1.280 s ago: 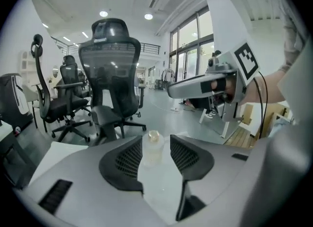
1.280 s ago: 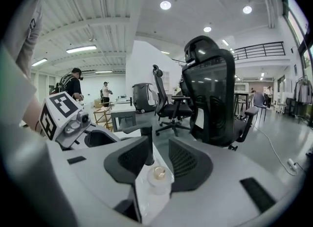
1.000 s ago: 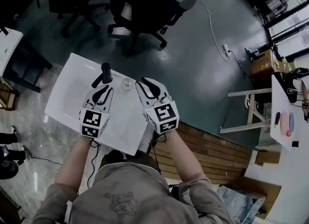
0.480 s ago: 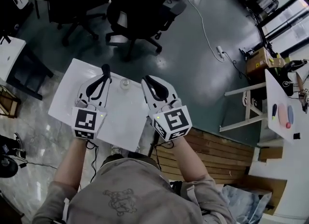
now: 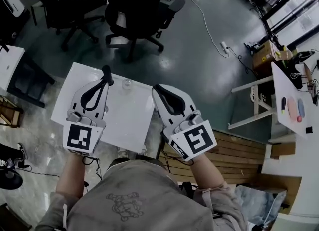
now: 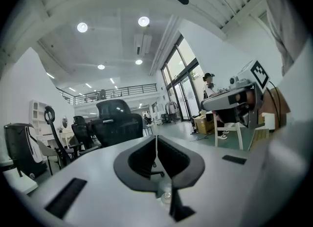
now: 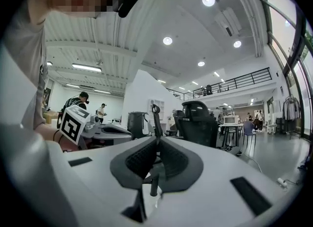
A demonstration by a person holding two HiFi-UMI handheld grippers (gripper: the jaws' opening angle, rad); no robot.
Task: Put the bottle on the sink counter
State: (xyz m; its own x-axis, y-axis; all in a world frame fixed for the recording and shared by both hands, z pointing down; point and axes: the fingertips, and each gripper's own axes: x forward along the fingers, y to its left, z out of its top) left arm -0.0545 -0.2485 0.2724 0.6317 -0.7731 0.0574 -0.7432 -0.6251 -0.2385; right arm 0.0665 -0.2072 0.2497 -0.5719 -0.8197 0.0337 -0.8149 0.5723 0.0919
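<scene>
A small clear bottle, seen from above, stands on the white sink counter near its far edge. My left gripper hovers high over the counter's left part, its tips just left of the bottle. Its jaws have just closed fully and are shut with nothing between them. My right gripper is raised over the counter's right edge, right of the bottle. It has likewise just closed and is shut and empty. Each gripper shows in the other's view: right gripper, left gripper.
Black office chairs stand on the dark floor beyond the counter. A power strip with its cable lies on the floor at the right. A cardboard box, a white table with small items and wooden planks are further right.
Both grippers have risen from the counter toward the head camera and look larger. Their jaws have shut with nothing in them. The bottle stays on the counter.
</scene>
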